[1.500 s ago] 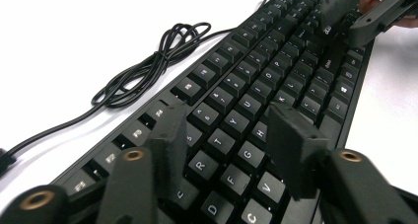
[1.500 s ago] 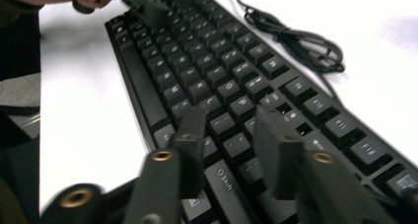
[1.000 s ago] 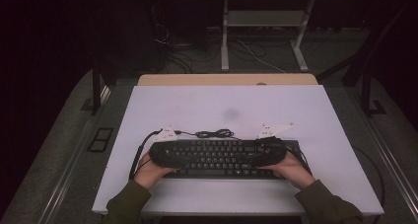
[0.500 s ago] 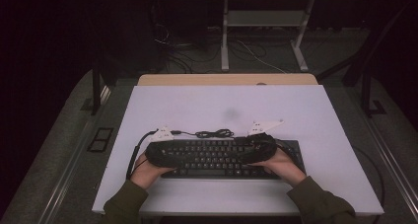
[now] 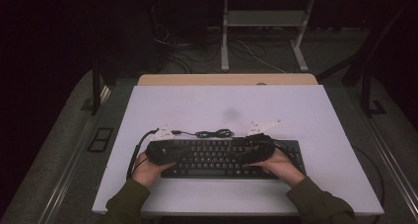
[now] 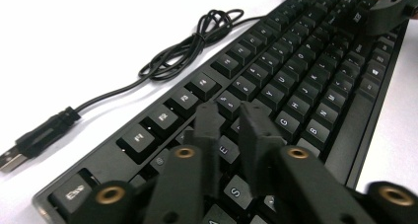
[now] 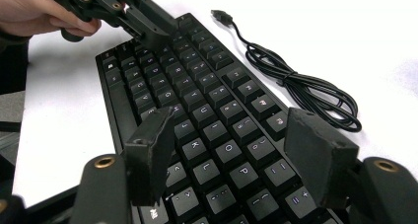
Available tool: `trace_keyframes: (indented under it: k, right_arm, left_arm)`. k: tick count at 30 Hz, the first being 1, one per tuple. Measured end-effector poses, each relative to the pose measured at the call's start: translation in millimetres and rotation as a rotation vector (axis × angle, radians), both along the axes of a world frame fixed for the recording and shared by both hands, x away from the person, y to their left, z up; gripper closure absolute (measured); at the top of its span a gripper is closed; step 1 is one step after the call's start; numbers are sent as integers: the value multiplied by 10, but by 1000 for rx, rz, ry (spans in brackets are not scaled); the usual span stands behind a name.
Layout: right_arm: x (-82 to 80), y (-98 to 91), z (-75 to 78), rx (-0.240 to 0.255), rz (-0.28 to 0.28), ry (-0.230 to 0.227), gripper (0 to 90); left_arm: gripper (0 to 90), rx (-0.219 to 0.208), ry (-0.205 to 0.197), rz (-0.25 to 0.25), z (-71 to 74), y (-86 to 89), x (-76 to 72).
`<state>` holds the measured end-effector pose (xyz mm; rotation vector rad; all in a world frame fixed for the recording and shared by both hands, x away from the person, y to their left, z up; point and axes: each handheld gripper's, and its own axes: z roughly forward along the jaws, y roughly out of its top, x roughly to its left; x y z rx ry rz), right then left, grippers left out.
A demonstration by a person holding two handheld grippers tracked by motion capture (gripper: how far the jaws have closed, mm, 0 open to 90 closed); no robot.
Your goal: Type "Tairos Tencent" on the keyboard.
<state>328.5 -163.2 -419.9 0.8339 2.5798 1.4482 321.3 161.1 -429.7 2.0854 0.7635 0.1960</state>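
Black, the flat plastic keyboard (image 5: 231, 158) lies at the near edge of the white table (image 5: 296, 110), its coiled black cable (image 6: 197, 41) just behind it, with the left gripper (image 6: 231, 118) having just closed its jaws nearly together over the keys, nothing between them, and the right gripper (image 7: 231, 145) held wide apart above the keys.

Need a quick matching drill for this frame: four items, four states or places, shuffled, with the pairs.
1. left hand-held gripper
2. right hand-held gripper
3. keyboard
4. cable bundle

a. coiled on the table behind the keyboard
b. jaws wide apart above the keys
c. flat under both grippers
d. jaws nearly together over the keys, having just been closing, nothing between them

Pairs: 1-d, 2-b, 3-c, 4-a
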Motion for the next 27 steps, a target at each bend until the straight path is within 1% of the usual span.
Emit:
trace_keyframes:
  k: [2, 4, 6, 7, 15, 18, 20, 21, 23, 26, 27]
  right_arm:
    - [3, -2, -1, 0, 0, 2, 354]
    - [3, -2, -1, 1, -1, 3, 354]
    - [4, -2, -1, 1, 0, 1, 355]
    - [3, -2, -1, 1, 0, 2, 354]
    - [4, -1, -2, 1, 0, 2, 354]
    - [5, -4, -1, 1, -1, 0, 354]
    - [4, -6, 0, 1, -2, 0, 354]
    - [4, -6, 0, 1, -2, 0, 354]
    - [4, -7, 1, 1, -2, 0, 354]
    - [4, -7, 1, 1, -2, 0, 354]
    - [3, -9, 4, 0, -2, 0, 354]
  left_arm:
    - [857, 7, 3, -1, -9, -13, 6]
    - [886, 4, 5, -5, -22, -25, 15]
    - [888, 15, 5, -10, -27, -34, 23]
    - [888, 9, 8, -10, -32, -44, 24]
    - [888, 33, 14, -16, -59, -66, 40]
    - [888, 30, 15, -15, -68, -75, 41]
    - [889, 39, 14, -20, -71, -78, 40]
    - [888, 53, 16, -21, -76, -81, 40]
    - [889, 59, 16, -27, -81, -82, 43]
    - [889, 54, 15, -23, -75, -82, 35]
    - [888, 46, 14, -18, -73, -87, 30]
